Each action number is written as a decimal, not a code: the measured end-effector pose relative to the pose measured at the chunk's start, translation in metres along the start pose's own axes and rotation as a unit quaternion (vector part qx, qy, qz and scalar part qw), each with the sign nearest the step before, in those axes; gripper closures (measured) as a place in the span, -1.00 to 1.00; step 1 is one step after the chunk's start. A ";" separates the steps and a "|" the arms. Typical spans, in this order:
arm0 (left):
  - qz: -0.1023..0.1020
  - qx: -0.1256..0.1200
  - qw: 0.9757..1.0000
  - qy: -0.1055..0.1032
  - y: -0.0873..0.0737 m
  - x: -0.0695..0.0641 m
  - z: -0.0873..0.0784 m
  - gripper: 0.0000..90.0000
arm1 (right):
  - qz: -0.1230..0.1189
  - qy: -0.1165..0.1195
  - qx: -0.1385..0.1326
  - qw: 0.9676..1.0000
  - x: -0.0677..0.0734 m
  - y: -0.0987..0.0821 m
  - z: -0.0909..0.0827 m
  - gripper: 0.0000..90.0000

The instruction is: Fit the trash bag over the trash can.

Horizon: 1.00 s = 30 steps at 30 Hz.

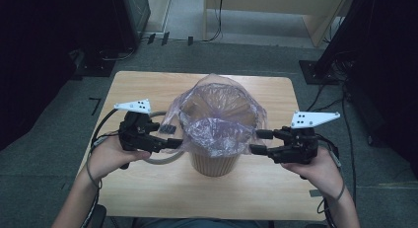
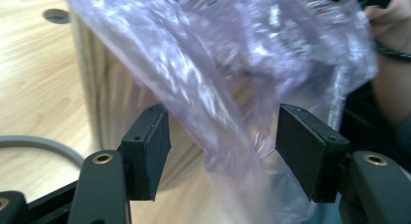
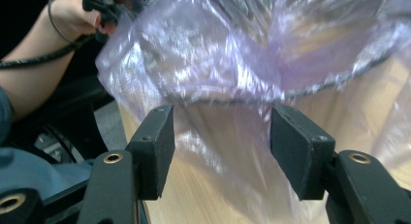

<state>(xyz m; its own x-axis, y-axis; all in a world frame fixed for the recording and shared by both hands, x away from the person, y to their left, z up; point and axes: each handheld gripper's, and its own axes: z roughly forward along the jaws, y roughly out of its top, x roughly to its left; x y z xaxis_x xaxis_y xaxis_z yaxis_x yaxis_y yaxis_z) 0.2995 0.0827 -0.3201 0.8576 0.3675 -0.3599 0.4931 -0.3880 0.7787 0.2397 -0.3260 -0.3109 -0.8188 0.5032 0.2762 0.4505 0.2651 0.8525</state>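
The left gripper (image 1: 173, 135) and right gripper (image 1: 261, 141) face each other, held level in the person's hands, forearms angled inward; both sets of jaws stand apart, pads pressing nothing.

pale purple bag (image 1: 217, 114), tan bin (image 1: 214, 163)

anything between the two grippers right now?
Yes: the high view shows the wooden bin, lined with a purple plastic bag, between left gripper and right gripper.

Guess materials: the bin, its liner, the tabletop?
Bin: looks like ribbed wood or wood-look plastic, matte tan; can't tell which. Liner: thin translucent purple plastic film, crinkled and glossy. Tabletop: light wood or laminate, visible grain, satin.
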 end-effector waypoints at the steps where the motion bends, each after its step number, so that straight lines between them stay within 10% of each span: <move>1: -0.002 -0.001 1.000 0.003 -0.001 0.001 0.002 -0.19 | -0.002 -0.005 0.005 1.000 0.000 -0.002 0.002 -0.05; 7: -0.009 -0.012 1.000 0.003 -0.003 0.008 0.008 -0.06 | -0.006 -0.028 0.024 0.999 -0.003 -0.006 0.012 0.03; 18: -0.012 0.018 1.000 -0.009 -0.007 0.006 0.012 0.85 | 0.020 -0.039 0.050 0.998 -0.004 -0.007 0.016 0.98; 30: -0.023 0.034 0.999 0.015 -0.014 0.020 0.012 1.00 | 0.024 -0.032 0.072 0.997 -0.010 -0.013 0.023 1.00</move>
<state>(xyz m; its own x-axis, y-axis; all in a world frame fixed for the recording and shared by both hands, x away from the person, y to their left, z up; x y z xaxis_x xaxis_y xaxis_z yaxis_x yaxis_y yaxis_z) 0.3115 0.0850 -0.3441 0.8292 0.4111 -0.3787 0.5419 -0.4253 0.7249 0.2500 -0.3151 -0.3348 -0.7733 0.5679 0.2819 0.5382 0.3530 0.7654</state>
